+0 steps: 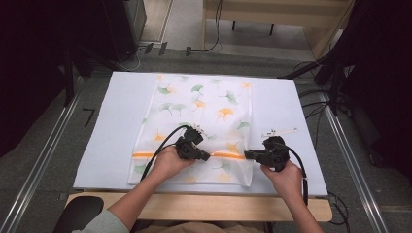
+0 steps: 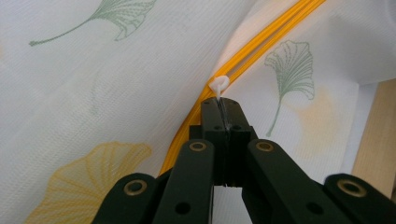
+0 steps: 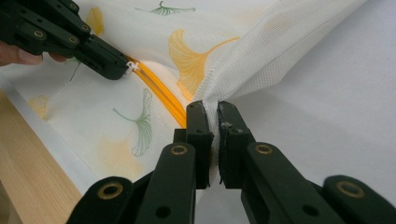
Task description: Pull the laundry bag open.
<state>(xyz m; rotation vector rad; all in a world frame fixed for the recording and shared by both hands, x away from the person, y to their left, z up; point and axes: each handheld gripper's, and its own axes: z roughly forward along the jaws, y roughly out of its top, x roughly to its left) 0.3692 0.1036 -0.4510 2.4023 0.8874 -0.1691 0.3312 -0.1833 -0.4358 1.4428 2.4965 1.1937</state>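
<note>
The mesh bag (image 1: 194, 126) lies flat, long axis running away across the counter (image 1: 121, 121); left tool (image 2: 223, 103) pinches the zipper pull (image 2: 218, 85), right tool (image 3: 212, 114) clamps the bag's edge

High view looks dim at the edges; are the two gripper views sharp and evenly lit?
High view: corners fall dark, mesh bag evenly lit. Left gripper view: zipper pull crisp, foreground soft. Right gripper view: bag edge sharp, left tool slightly soft, no glare.
</note>
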